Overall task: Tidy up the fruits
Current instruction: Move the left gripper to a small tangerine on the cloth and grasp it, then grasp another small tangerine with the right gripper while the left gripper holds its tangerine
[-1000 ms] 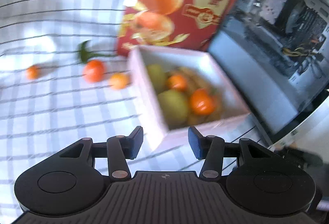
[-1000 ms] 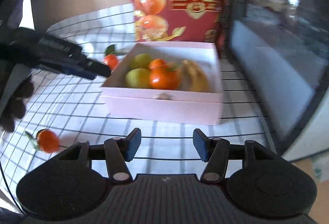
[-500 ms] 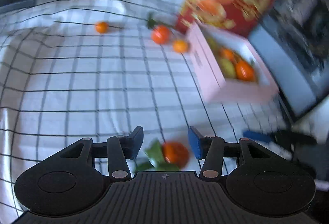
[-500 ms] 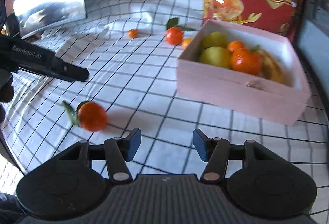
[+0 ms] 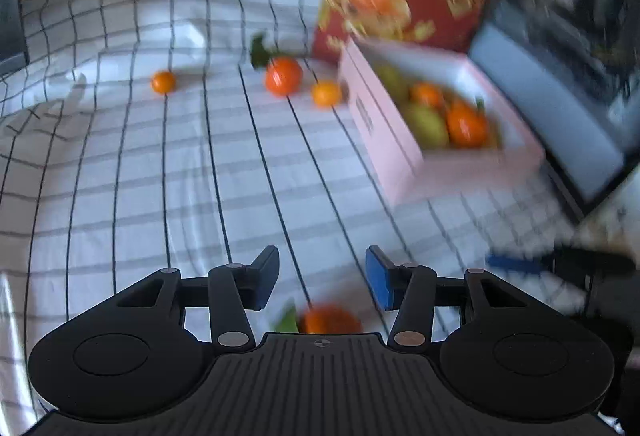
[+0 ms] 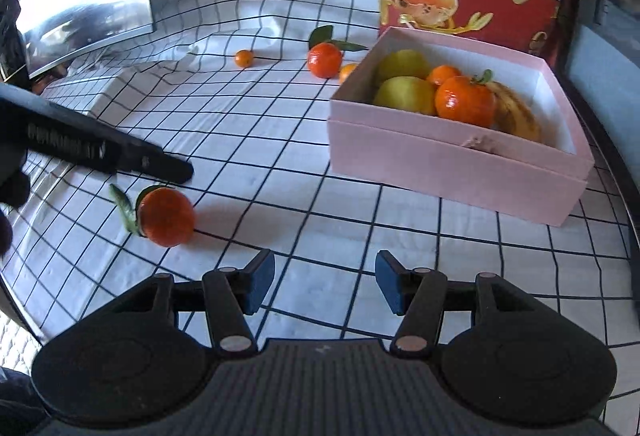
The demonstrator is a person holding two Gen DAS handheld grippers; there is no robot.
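1. My pink cardboard box [image 6: 448, 159], ahead and right of my right gripper [image 6: 325, 284], already holds green pears, tangerines and a banana.
2. Four fruits remain on the checked cloth [image 6: 280, 163]: the leafy orange tangerine [image 5: 330, 320] just under my empty, half-open left gripper [image 5: 322, 276], three far ahead.
3. Both grippers hold nothing; the way is clear.
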